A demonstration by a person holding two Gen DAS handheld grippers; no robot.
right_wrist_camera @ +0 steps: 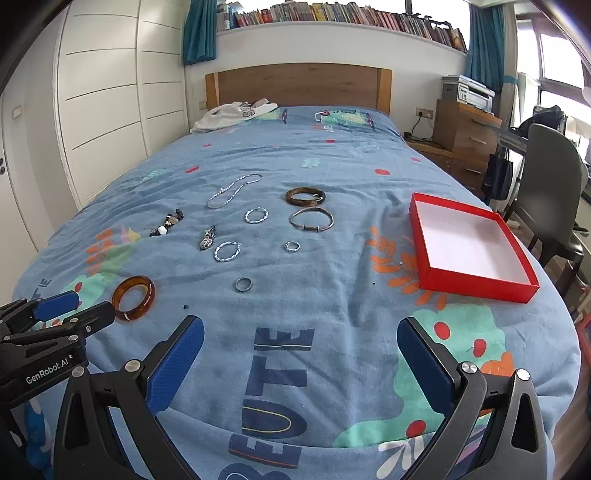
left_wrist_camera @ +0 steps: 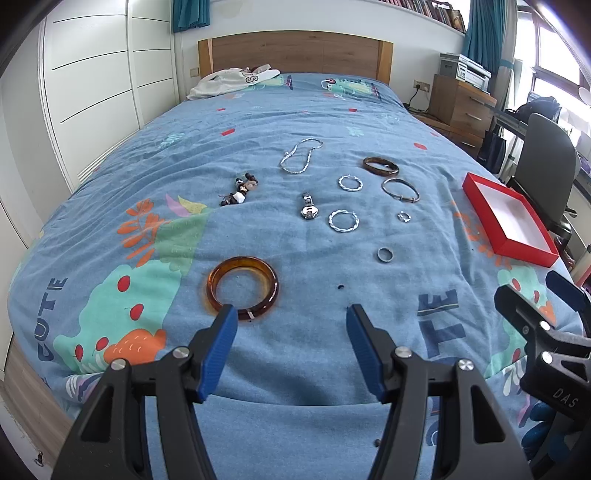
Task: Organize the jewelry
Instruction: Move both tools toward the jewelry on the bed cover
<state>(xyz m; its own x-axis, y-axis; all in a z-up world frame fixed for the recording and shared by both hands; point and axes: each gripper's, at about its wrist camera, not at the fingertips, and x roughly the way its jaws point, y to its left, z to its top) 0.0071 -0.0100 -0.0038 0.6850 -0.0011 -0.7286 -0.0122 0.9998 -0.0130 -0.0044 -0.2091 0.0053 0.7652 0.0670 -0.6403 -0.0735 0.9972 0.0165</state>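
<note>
Lying spread over a blue patterned bedspread: bangles, rings, a necklace, a watch. Sitting nearest the left gripper, an amber bangle. Resting at the bed's right edge, a red box, white inside. Hovering low with jaws spread wide and holding nothing, both left and right gripper. Standing behind: wooden headboard, white wardrobe, bookshelf, chair.

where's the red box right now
The red box sits open and empty on the bed's right side in both views, right of the thin silver bangle and beyond the open right hand-held gripper.
</note>
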